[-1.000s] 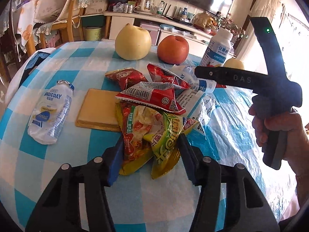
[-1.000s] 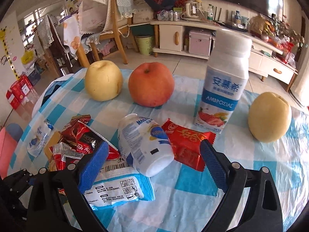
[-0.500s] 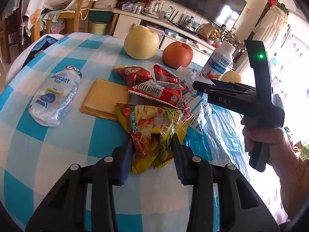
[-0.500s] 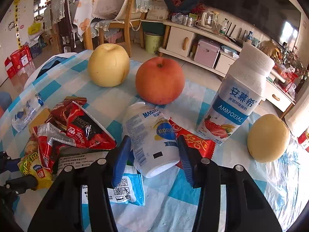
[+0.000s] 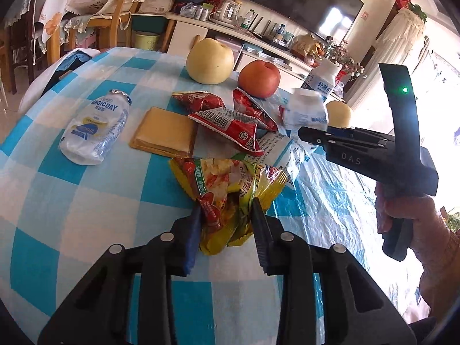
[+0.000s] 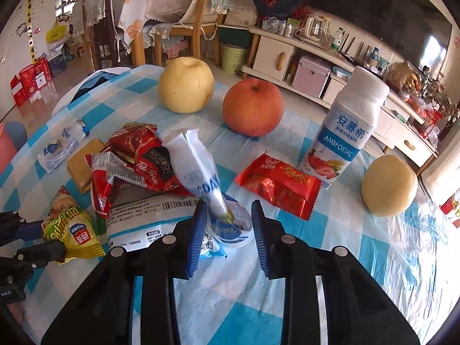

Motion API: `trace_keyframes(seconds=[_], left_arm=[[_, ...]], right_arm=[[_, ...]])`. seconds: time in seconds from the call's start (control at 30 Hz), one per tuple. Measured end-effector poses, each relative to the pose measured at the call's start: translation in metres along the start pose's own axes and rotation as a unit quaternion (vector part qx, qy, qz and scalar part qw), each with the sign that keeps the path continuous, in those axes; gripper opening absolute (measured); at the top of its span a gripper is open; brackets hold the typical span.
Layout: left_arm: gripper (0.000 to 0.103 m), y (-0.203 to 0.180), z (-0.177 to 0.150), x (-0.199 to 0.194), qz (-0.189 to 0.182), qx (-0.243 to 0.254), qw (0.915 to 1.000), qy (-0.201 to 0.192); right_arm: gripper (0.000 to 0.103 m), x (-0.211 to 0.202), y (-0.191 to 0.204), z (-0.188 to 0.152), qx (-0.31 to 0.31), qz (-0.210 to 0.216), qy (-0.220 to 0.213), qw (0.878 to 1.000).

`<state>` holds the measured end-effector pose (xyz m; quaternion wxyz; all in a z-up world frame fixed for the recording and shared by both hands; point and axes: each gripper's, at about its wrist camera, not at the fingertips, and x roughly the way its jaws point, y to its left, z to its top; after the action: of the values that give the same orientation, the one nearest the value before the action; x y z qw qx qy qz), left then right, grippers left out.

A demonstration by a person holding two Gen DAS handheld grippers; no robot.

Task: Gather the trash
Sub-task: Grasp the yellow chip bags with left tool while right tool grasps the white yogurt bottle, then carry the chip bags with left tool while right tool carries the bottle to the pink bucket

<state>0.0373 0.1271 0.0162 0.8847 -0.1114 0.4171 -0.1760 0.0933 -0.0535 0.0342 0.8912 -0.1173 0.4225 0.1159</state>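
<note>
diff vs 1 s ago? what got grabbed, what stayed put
Both grippers have just been closing. The left gripper now pinches the yellow-green snack bag. The right gripper has squeezed the white pouch bottle, which crumpled and tipped up. The pear, apple, upright bottle and red wrapper stayed put.

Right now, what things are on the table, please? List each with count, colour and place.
pears: 2, yellow, far left and right edge.
apple: 1, red, far middle.
upright bottle: 1, white and blue, right of apple.
flattened bottles: 2, white, one lying left, one in right gripper.
red wrappers: several, middle pile and before upright bottle.
yellow-green bag: 1, in left gripper.
tan pad: 1, left of pile.
tablecloth: 1, blue-white check.
left gripper: shut on bag.
right gripper: shut on bottle.
</note>
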Motion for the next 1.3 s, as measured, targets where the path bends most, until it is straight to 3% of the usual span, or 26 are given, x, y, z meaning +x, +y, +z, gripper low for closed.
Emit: trace_keyframes(seconds=[0.07,0.43,0.8,0.97,1.1,1.17,1.23,1.3], left_arm=[[0.033,0.002,-0.002,-0.006,0.000,-0.002,1.0000,-0.001],[0.031,0.018,-0.024,-0.041,0.000,-0.008,1.0000,0.000],[0.028,0.038,-0.041,-0.077,-0.004,-0.014,0.9999,-0.007],[0.028,0.041,-0.051,-0.088,-0.008,0.008,0.9999,0.005],[0.039,0.042,-0.061,-0.089,-0.009,0.032,0.9990,0.030],[0.067,0.041,-0.065,-0.091,0.003,0.041,0.9987,0.030],[0.081,0.039,-0.065,-0.092,0.008,0.045,0.9987,0.023],[0.087,0.035,-0.063,-0.091,0.024,0.059,0.9979,0.015]], right_arm=[[0.018,-0.005,0.003,-0.004,0.003,0.002,0.009,1.000],[0.017,-0.035,0.038,-0.020,0.006,0.005,0.032,0.999],[0.016,-0.072,0.077,-0.035,0.035,0.054,0.042,0.997],[0.016,-0.093,0.100,-0.048,0.037,0.084,0.039,0.995],[0.016,-0.105,0.119,-0.057,0.033,0.100,0.039,0.994],[0.016,-0.110,0.126,-0.061,0.028,0.103,0.037,0.994],[0.016,-0.113,0.131,-0.064,0.029,0.108,0.036,0.993],[0.016,-0.116,0.135,-0.066,0.030,0.110,0.034,0.993]])
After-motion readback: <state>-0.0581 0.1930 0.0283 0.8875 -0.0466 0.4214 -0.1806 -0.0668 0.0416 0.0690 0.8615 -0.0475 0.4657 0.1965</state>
